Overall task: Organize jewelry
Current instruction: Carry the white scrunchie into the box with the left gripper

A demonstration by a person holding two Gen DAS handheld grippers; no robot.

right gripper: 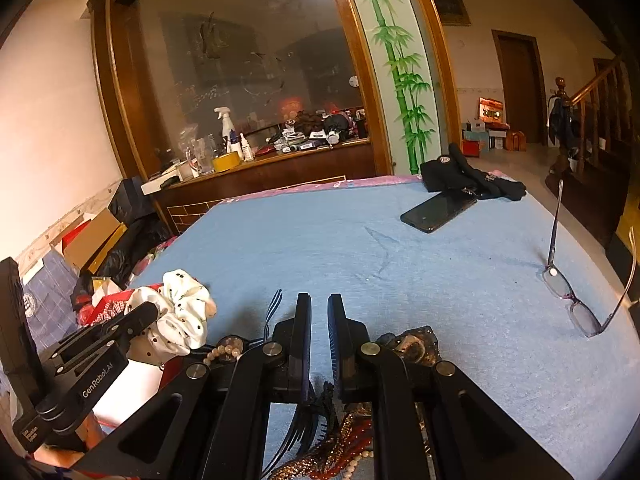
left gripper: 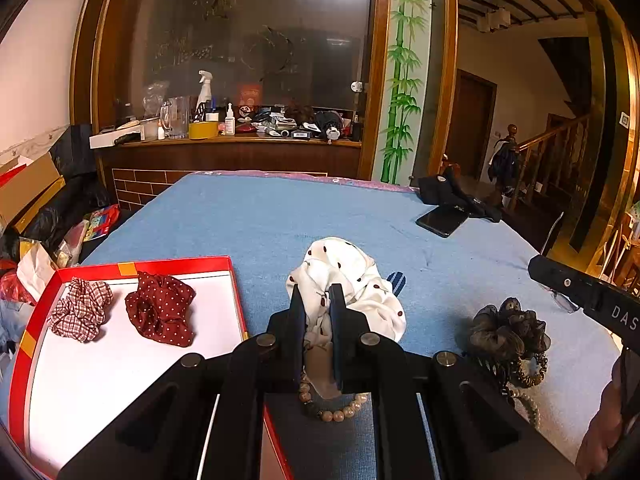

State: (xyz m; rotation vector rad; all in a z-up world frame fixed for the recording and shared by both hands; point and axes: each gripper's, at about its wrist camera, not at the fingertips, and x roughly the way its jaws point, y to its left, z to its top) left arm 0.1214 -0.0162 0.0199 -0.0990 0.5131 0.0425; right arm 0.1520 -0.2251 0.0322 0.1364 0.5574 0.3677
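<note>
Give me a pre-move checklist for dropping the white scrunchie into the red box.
1. Left tongs shut on white scrunchie: ok.
2. Scrunchie clear of the bead bracelet below: cannot tell.
3. Red box open, left of the tongs: ok.
4. Bare floor in the box beside the checked scrunchie and maroon scrunchie: ok.
5. Right tongs off the path, holding nothing: ok.
6. Glasses and phone away from the path: ok.

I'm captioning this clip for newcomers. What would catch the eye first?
First, the white dotted scrunchie, pinched in the left tool above the blue cloth. Next, the red box on the left, holding a checked scrunchie and a dark red dotted scrunchie. Glasses rest far right.
</note>
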